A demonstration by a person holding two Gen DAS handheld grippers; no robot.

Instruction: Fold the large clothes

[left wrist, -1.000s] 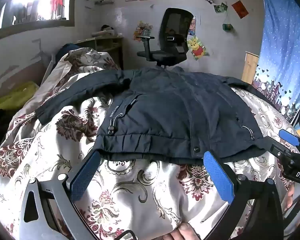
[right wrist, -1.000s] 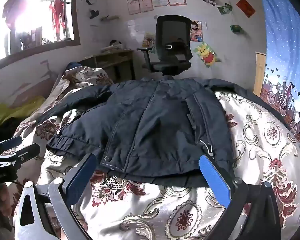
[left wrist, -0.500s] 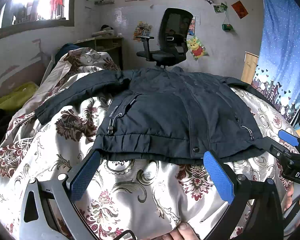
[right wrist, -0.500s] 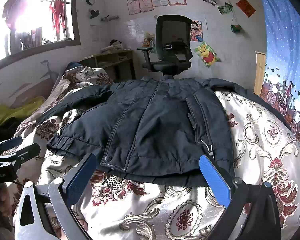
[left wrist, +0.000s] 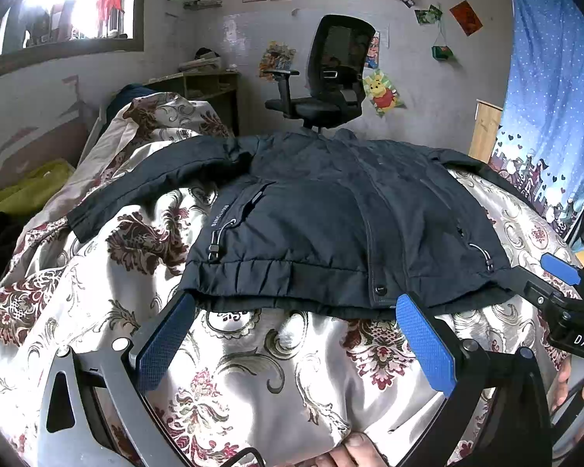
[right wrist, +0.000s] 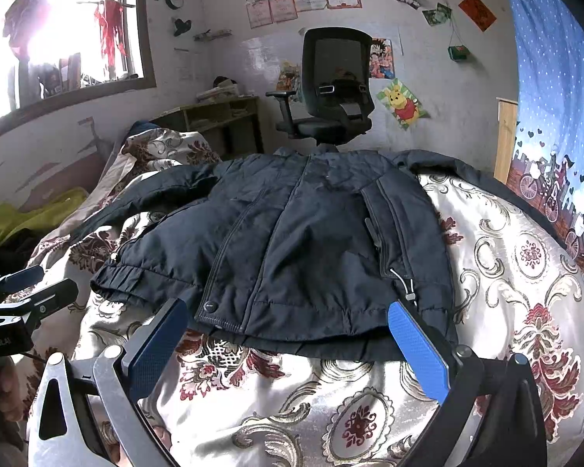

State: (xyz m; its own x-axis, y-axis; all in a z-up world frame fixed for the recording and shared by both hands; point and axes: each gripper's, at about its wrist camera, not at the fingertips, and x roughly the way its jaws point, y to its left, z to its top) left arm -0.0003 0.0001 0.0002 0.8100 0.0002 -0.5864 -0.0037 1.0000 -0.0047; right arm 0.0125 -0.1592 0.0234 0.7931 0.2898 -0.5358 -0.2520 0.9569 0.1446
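A dark jacket (left wrist: 331, 225) lies spread flat on a floral bedspread (left wrist: 253, 369), and the left gripper (left wrist: 292, 334) and right gripper (right wrist: 288, 334), both wide open and empty, should each pinch its near hem squarely.

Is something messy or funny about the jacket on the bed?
A little. The dark navy padded jacket lies flat on the floral satin bedspread, but one sleeve sticks out sideways, not yet folded in.
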